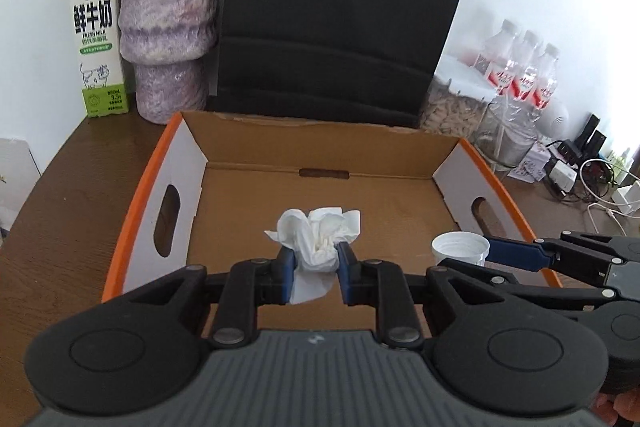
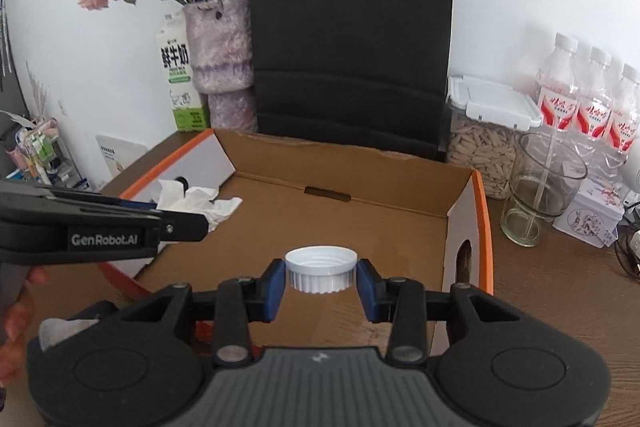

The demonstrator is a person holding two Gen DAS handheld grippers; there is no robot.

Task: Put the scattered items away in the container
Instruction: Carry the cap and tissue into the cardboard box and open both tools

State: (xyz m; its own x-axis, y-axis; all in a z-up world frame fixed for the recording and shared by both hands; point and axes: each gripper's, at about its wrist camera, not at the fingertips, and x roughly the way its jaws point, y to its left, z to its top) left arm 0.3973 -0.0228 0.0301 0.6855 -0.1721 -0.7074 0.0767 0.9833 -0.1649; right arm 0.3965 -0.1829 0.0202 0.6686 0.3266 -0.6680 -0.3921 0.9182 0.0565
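An open cardboard box (image 1: pixel 320 143) with orange rims sits on the brown table; it also shows in the right wrist view (image 2: pixel 360 163). My left gripper (image 1: pixel 317 263) is shut on a crumpled white tissue (image 1: pixel 320 235) and holds it over the box floor; the tissue also shows in the right wrist view (image 2: pixel 192 201). My right gripper (image 2: pixel 321 277) is shut on a white ribbed bottle cap (image 2: pixel 321 269), held open side up over the box near its right wall. The cap (image 1: pixel 460 247) and the right gripper's fingers (image 1: pixel 516 255) show at the right of the left wrist view.
Behind the box stand a black paper bag (image 2: pixel 352 39), a purple vase with flowers (image 2: pixel 220 55) and a milk carton (image 2: pixel 178 75). To the right are a seed container (image 2: pixel 484 143), a glass jar (image 2: pixel 540 187), water bottles (image 2: pixel 592 103) and a small tin (image 2: pixel 592 215).
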